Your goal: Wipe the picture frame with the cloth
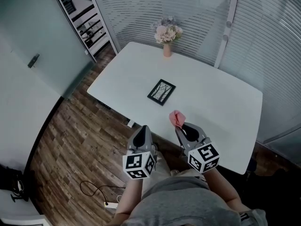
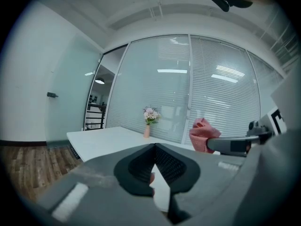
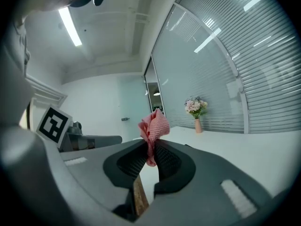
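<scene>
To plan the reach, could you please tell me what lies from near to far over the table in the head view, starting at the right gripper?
right gripper → pink cloth clamped in its jaws → picture frame → vase of flowers

The cloth (image 1: 176, 118) is a coarse, waffle-textured fabric. The worktop (image 1: 221, 102) is smooth and matt; the floor (image 1: 70, 140) at its left is grained wood planking.

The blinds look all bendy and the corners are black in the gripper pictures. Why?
Left gripper view and right gripper view: the wide-angle lens bends the blinds and darkens the corners; lamp reflections glare across them. Head view: blinds bend too, no black corners.
</scene>
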The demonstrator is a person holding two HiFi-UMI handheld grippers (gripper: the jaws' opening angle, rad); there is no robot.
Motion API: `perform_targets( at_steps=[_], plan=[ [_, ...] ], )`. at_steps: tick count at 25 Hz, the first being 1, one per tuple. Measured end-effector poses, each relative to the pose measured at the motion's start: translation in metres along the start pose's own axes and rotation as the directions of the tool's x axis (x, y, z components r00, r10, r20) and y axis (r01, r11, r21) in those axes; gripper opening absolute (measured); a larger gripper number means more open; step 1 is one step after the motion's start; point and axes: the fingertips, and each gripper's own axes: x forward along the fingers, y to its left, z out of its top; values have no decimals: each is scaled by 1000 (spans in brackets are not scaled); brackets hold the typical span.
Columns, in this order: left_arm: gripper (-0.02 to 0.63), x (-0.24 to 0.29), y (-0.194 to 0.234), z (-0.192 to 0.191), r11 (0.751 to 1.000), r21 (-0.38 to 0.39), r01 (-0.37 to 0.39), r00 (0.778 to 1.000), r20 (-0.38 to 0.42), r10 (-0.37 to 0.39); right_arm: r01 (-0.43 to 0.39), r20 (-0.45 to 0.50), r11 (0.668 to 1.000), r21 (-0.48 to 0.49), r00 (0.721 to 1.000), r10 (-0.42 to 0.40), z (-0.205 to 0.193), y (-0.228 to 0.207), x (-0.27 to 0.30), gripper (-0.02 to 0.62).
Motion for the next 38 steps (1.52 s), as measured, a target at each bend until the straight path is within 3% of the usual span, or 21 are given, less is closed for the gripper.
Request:
perform_targets(
  at_steps=[15, 25, 32, 38],
  plan=[
    [5, 103, 64, 20, 996, 3, 94, 995, -40, -94, 79, -3, 997, -6, 997, -79, 20, -34, 97, 46],
    [5, 169, 98, 26, 979, 21, 201, 974, -107, -197, 182, -29, 983, 10, 983, -181, 29, -62, 162, 46],
    [5, 208, 109, 14, 955, 20, 296, 940, -185, -287, 267, -70, 964, 4, 961, -266, 22, -89, 196, 46],
    [5, 235, 108, -5, 913, 32, 407, 883, -269, -384, 354, -112, 935, -11, 929, -353, 11, -120, 219, 46]
  ],
)
